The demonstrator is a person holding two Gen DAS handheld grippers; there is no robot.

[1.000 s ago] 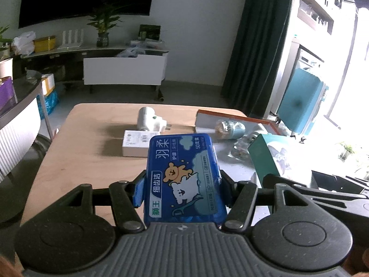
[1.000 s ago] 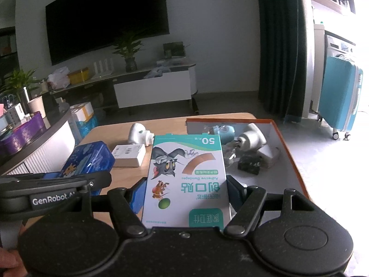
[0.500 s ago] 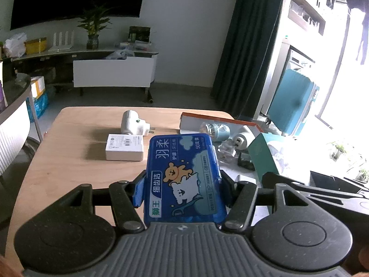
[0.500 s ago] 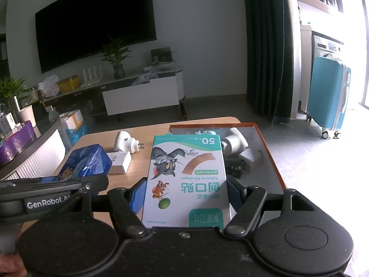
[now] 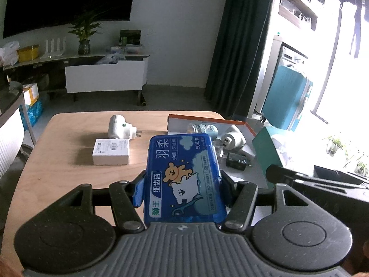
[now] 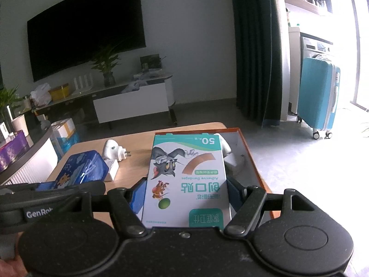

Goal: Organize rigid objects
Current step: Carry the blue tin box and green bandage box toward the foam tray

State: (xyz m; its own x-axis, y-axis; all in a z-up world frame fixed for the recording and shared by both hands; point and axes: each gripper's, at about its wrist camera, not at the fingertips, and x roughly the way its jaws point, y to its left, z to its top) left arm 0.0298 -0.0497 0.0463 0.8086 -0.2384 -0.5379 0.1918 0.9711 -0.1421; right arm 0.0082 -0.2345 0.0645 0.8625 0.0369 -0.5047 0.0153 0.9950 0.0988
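My left gripper (image 5: pixel 182 190) is shut on a blue floss-pick box (image 5: pixel 182 161) with a cartoon bear, held above the wooden table (image 5: pixel 60 168). My right gripper (image 6: pixel 186 192) is shut on a white and teal bandage box (image 6: pixel 188 173) printed with a cat and mouse, over the orange-rimmed tray (image 6: pixel 245 145). The tray (image 5: pixel 207 118) holds a small bottle (image 5: pixel 203 128), a white plug device (image 5: pixel 233 138) and a black part (image 5: pixel 236 161). In the right wrist view the floss box (image 6: pixel 80 168) shows at lower left. The bandage box (image 5: pixel 267 152) appears teal at the right of the left wrist view.
A white plug-in device (image 5: pixel 120 127) and a small white box (image 5: pixel 111 151) lie on the table left of the tray. A blue suitcase (image 6: pixel 319 97) and dark curtain stand beyond the table's right side. A TV bench (image 5: pixel 103 78) lines the far wall.
The right gripper has shifted slightly with the bandage box, so table and tray slide left in its view. Both grips look the same.
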